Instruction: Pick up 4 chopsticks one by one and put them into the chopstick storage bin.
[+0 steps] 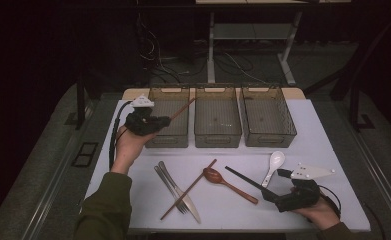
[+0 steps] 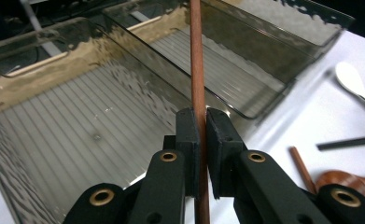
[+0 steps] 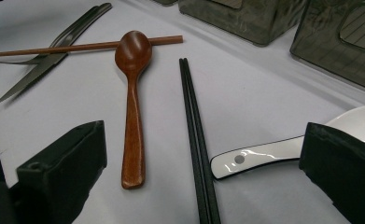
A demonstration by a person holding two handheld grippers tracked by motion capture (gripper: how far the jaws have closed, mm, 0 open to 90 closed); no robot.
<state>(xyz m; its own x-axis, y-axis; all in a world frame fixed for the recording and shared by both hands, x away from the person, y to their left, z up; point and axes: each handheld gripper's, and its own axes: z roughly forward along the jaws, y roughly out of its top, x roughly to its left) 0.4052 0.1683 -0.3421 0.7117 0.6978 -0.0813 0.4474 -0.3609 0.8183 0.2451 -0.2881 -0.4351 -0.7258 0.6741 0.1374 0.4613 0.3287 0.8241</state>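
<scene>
My left gripper [image 1: 165, 120] is shut on a brown wooden chopstick [image 1: 182, 108], held above the front of the left smoky plastic bin [image 1: 168, 141]. In the left gripper view the pads [image 2: 189, 140] pinch the chopstick [image 2: 197, 60], which points out over that bin [image 2: 68, 126]. My right gripper [image 1: 273, 184] rests low at the table's front right, open. In the right gripper view its jaws stand wide apart around a pair of black chopsticks [image 3: 194, 116] and the handle of a white spoon [image 3: 264, 156]; the pads touch neither.
Middle bin [image 1: 218, 137] and right bin [image 1: 270, 137] stand beside the left one at the back. On the white table [image 1: 323, 145] lie a fork and knife [image 1: 175, 189], a second brown chopstick [image 1: 190, 189] and a wooden spoon [image 1: 228, 182].
</scene>
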